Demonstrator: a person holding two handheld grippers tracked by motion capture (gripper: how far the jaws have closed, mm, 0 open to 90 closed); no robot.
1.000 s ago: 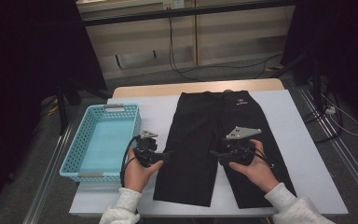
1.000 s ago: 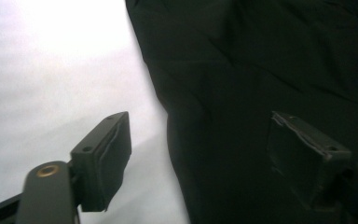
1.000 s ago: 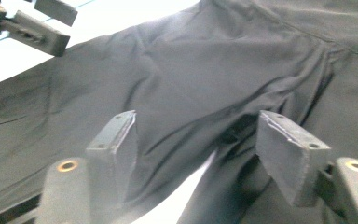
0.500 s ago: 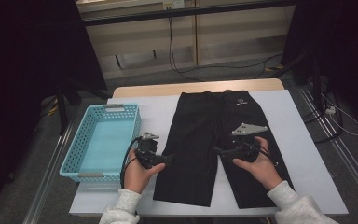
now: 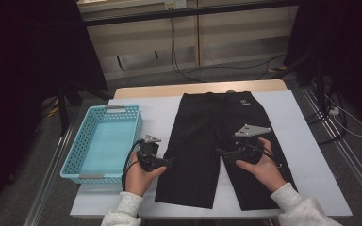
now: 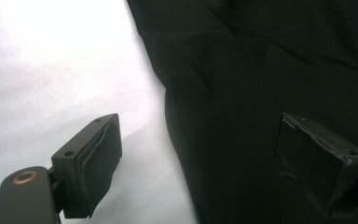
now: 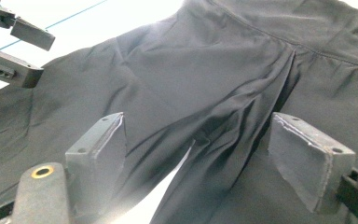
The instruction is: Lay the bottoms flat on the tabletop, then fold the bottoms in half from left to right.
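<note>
Black shorts (image 5: 207, 122) lie flat on the white-covered table (image 5: 301, 141), waistband at the far side. My left gripper (image 5: 168, 162) lies at the outer edge of the left leg, pointing right. Its jaws have just been opening and stand open (image 6: 198, 121); the hem edge of the shorts (image 6: 270, 70) runs under the gap, unpinched. My right gripper (image 5: 219, 151) points left over the inner right leg. Its jaws have also just been opening and stand open (image 7: 196, 119) above the crotch of the shorts (image 7: 191, 70), gripping nothing. The left gripper (image 7: 14, 46) shows far off there.
A light blue plastic basket (image 5: 75, 150) with nothing in it sits at the table's left edge, close to my left hand. Bare white table (image 6: 51, 70) lies left of the shorts. Cables run across the floor beyond the table.
</note>
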